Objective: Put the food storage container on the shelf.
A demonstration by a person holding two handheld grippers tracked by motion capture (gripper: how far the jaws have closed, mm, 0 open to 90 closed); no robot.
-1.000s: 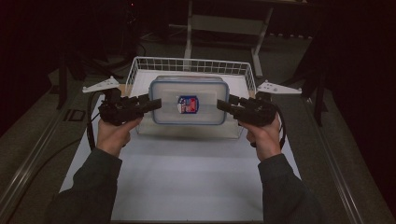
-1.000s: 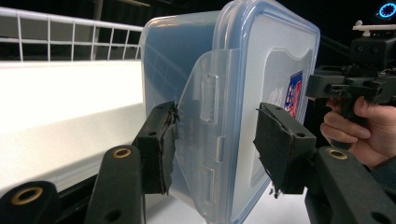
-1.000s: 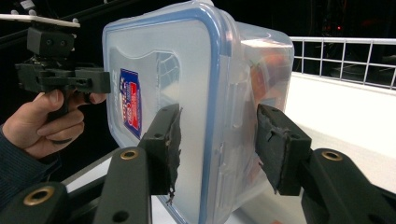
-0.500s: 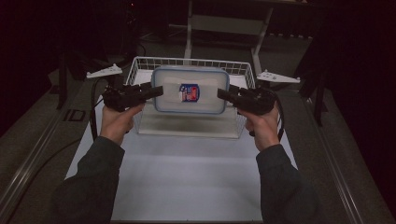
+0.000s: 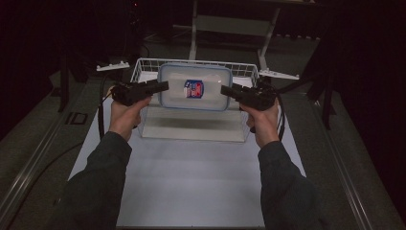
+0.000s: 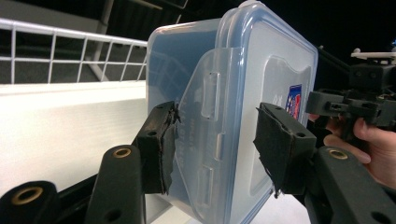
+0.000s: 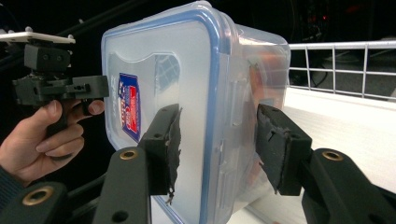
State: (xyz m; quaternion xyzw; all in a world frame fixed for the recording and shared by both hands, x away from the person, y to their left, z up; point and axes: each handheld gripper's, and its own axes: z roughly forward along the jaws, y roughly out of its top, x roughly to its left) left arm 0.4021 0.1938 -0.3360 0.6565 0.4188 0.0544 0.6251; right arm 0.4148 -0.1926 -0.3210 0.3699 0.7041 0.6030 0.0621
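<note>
Dim high view, dark surroundings, gripper views brighter, sharp

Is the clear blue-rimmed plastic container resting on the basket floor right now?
No; the clear blue-rimmed plastic container hangs above the white wire basket, gripped at both ends.

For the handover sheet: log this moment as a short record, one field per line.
item: clear plastic container with blue-rimmed lid, sticker on the lid
left gripper: shut on the container's left end, pads over its latch flap
right gripper: shut on the container's right end
container position: held above the white wire basket
surface: white table
</note>
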